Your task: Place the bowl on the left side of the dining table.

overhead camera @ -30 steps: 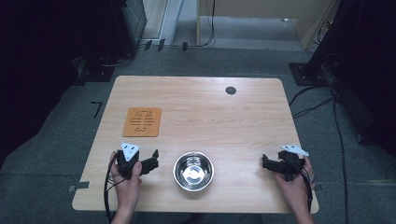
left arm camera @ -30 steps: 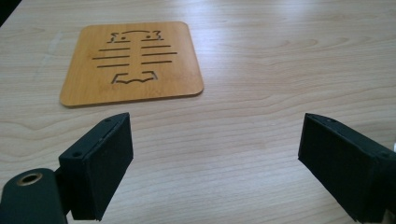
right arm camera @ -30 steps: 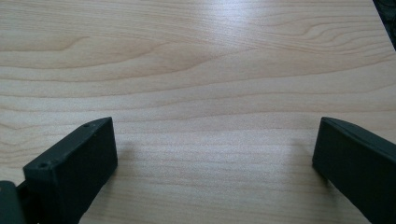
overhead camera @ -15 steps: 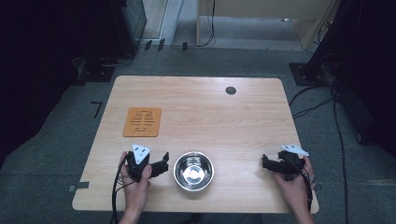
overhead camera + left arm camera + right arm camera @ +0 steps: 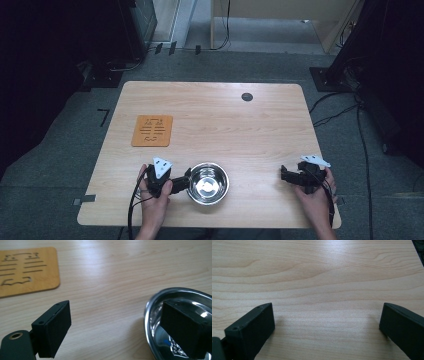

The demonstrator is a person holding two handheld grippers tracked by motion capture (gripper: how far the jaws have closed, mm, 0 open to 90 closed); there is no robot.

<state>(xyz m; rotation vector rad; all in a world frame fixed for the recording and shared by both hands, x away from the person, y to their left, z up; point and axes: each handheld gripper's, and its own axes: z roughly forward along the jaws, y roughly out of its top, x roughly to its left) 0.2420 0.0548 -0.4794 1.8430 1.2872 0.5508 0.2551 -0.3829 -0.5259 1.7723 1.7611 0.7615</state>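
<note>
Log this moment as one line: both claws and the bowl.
left claw: open, jaws straddling near rim of steel bowl | right claw: open, over bare table, holding nothing | wooden trivet: untouched, left of centre

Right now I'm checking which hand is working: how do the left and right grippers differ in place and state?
The left gripper is at the steel bowl, with one jaw over the bowl's rim and one outside; the right gripper is apart from it, over bare table. The left gripper points toward the bowl; the right points along the table's near edge toward the middle. Both are open and empty.
</note>
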